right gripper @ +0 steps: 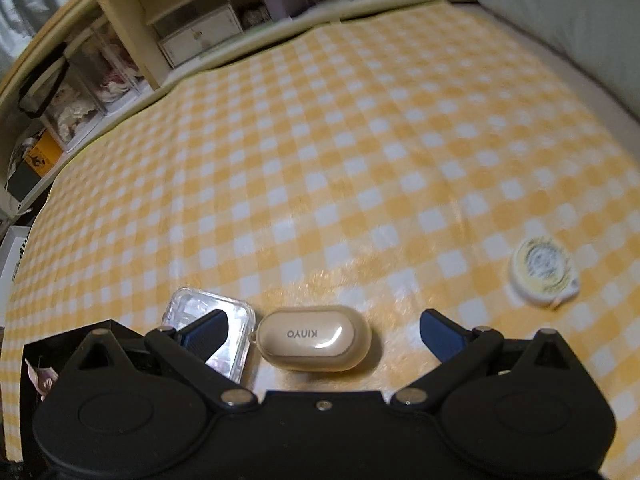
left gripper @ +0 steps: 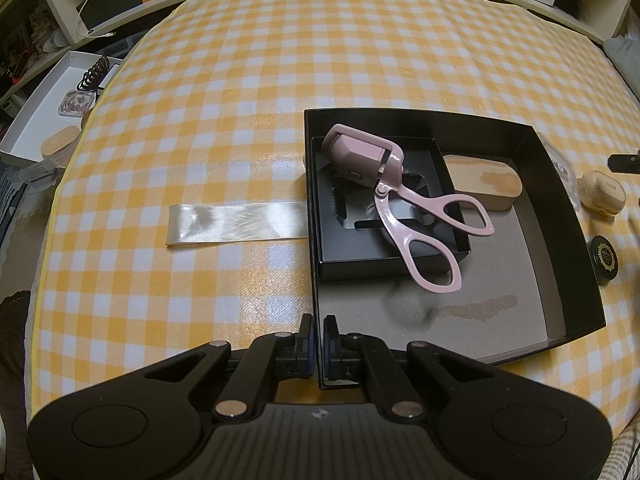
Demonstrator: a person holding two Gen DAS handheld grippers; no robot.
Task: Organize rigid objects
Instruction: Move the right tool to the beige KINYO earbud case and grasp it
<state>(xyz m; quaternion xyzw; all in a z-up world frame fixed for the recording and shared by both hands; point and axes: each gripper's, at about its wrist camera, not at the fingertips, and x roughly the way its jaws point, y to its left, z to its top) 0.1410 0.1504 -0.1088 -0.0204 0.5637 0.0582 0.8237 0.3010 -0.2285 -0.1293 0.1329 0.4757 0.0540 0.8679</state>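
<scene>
Checked cloth (left gripper: 240, 120); black box (left gripper: 560, 184) with pink curler (left gripper: 400, 200)

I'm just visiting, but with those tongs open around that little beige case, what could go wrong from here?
1. The right tongs stand open around the glossy, rounded beige case; it might squirt out when squeezed.
2. One finger sits over the clear plastic box alongside and may nudge or catch it.
3. In the black box, the pink eyelash curler lies tilted across an inner tray, leaving little flat room.
</scene>
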